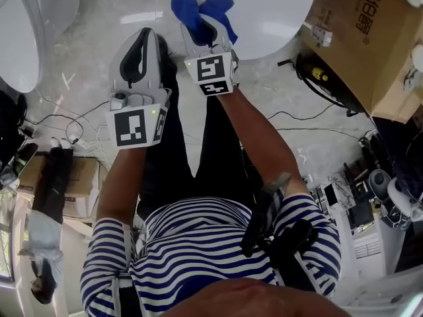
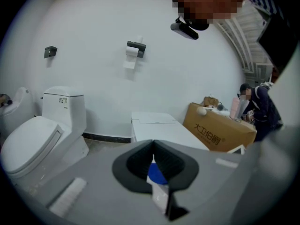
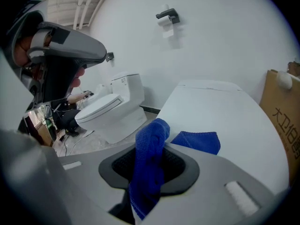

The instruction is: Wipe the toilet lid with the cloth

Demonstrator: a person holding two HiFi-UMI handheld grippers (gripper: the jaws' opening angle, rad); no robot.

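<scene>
The white toilet lid (image 1: 271,12) lies flat at the top of the head view, just ahead of both grippers. My right gripper (image 1: 201,28) is shut on the blue cloth (image 1: 192,8) at the lid's near edge. In the right gripper view the cloth (image 3: 149,165) stands up between the jaws, and a loose end of it rests on the lid (image 3: 225,111). My left gripper (image 1: 143,41) hangs to the left, off the lid and over the floor. Its jaws meet at the tips, and I see nothing held in the left gripper (image 2: 153,144).
A second white toilet (image 2: 37,139) stands to the left. A large cardboard box (image 1: 370,38) sits right of the lid, with cables (image 1: 317,91) on the floor beneath it. A paper holder (image 2: 135,48) is on the wall behind. Clutter lines both sides of the floor.
</scene>
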